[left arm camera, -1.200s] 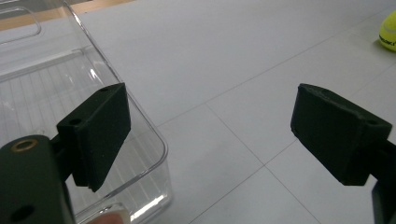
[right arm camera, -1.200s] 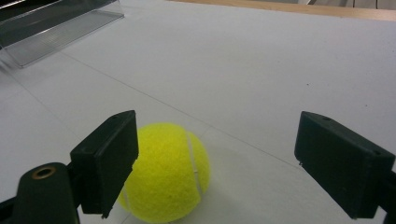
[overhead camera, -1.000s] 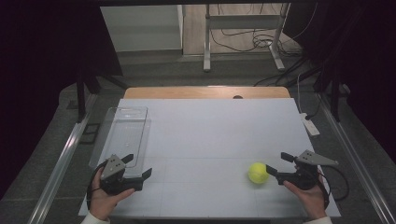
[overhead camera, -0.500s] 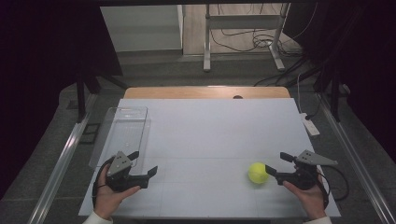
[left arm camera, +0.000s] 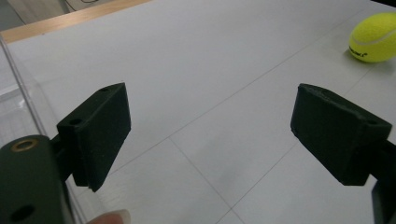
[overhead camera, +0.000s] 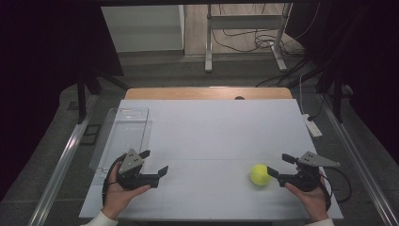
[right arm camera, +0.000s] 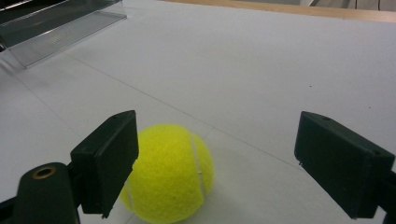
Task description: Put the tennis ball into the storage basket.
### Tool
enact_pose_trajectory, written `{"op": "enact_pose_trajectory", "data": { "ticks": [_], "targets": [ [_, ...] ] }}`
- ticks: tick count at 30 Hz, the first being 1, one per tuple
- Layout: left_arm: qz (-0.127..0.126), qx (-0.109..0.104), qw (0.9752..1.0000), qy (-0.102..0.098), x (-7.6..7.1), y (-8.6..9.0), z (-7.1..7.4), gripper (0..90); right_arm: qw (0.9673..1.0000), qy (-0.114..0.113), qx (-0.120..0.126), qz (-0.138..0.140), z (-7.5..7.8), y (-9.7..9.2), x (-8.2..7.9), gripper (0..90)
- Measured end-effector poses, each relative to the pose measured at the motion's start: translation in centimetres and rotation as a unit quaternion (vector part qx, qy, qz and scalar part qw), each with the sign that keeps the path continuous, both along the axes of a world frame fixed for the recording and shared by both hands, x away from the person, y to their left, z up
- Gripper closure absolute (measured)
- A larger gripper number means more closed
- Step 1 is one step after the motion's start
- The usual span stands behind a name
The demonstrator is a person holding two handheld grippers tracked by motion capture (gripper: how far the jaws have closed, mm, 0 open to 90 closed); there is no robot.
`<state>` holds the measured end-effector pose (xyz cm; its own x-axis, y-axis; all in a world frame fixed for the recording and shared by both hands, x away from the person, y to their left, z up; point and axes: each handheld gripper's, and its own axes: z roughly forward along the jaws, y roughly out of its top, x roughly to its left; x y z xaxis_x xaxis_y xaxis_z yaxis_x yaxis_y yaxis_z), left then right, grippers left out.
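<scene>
Left to right: clear tray [overhead camera: 123,136] at far left of the table [overhead camera: 211,132]. Left claw [overhead camera: 155,165] near it, jaws apart, empty. Tennis ball [overhead camera: 260,174] near right, resting on the table, off-centre between the parted jaws of the right claw [overhead camera: 277,165]. Best centred on the ball before closing, squeezed gently against rolling.

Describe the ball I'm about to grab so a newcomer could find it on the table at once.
Start at the white table and go to its near right part, just ahead of the right gripper. There sits the tennis ball, between that gripper's open jaws. It is the one round, bright yellow-green thing; the clear tray is far left.
</scene>
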<state>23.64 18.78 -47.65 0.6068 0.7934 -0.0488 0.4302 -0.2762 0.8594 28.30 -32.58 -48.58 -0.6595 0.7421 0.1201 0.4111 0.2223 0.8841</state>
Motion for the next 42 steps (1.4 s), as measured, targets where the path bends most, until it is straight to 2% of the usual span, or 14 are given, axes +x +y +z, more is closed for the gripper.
{"op": "enact_pose_trajectory", "data": {
  "ticks": [22,42],
  "targets": [
    [-0.061,0.012,0.9980,0.006,2.0,-4.3,1.0,13.1,1.0000,0.000,0.001,0.001,-0.1,-0.1,0.0,13.9],
    [-0.087,0.021,0.9959,0.011,2.9,-6.8,1.0,13.0,1.0000,-0.001,0.001,-0.001,-0.1,-0.3,0.0,13.9]
  ]
}}
